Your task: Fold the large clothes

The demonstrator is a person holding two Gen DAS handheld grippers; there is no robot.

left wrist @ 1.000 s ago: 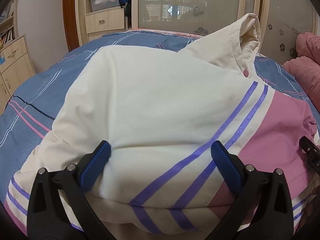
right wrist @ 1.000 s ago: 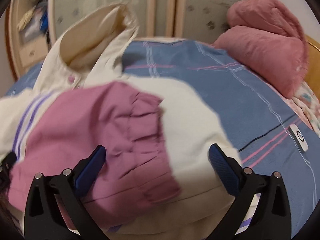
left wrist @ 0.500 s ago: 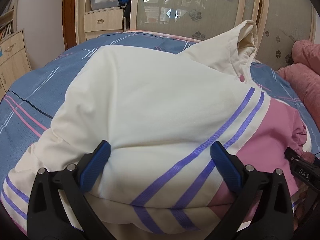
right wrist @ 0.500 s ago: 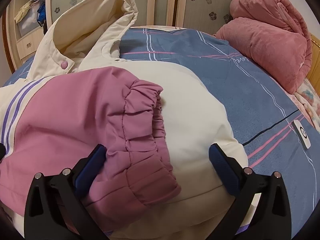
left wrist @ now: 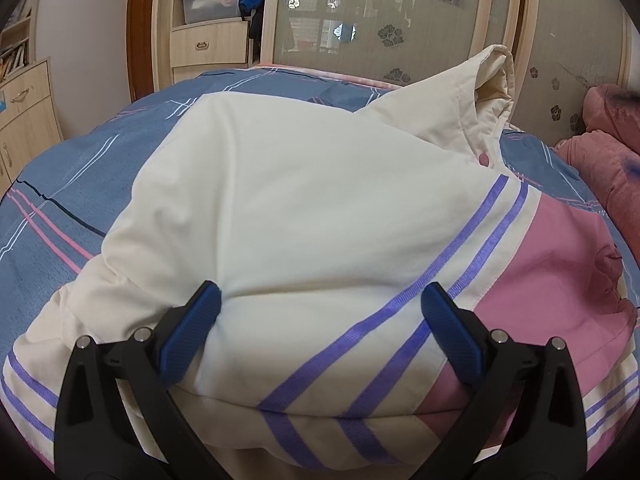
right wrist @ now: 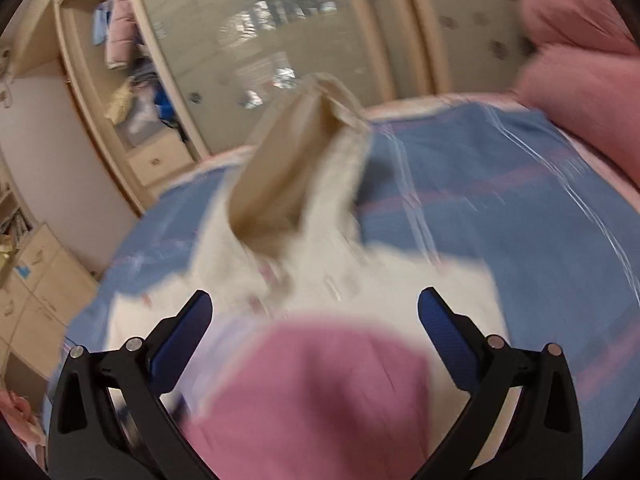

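1. A cream padded jacket [left wrist: 304,208] lies on a bed with a blue plaid cover [left wrist: 80,168], filling most of the left wrist view.
2. Its long axis runs away from the camera: the striped hem sits nearest the lens and the hood [left wrist: 486,92] stands up at the far end, pointing toward the frosted wardrobe doors [left wrist: 380,12].
3. A pink sleeve [left wrist: 552,276] with two purple bands lies folded across the body on the right side, its gathered cuff at the jacket's right edge.
4. The left gripper [left wrist: 320,320] has its jaws spread wide over the near cream panel, holding nothing; whether the blue pads touch the fabric cannot be told.
5. The right wrist view is motion-blurred. The right gripper [right wrist: 316,326] is likewise spread wide and grips nothing, with the pink sleeve [right wrist: 320,392] below and between its fingers.
6. From that view the hood [right wrist: 296,168] also rises at the far end, and a folded pink blanket [right wrist: 580,80] sits at the upper right of the bed.
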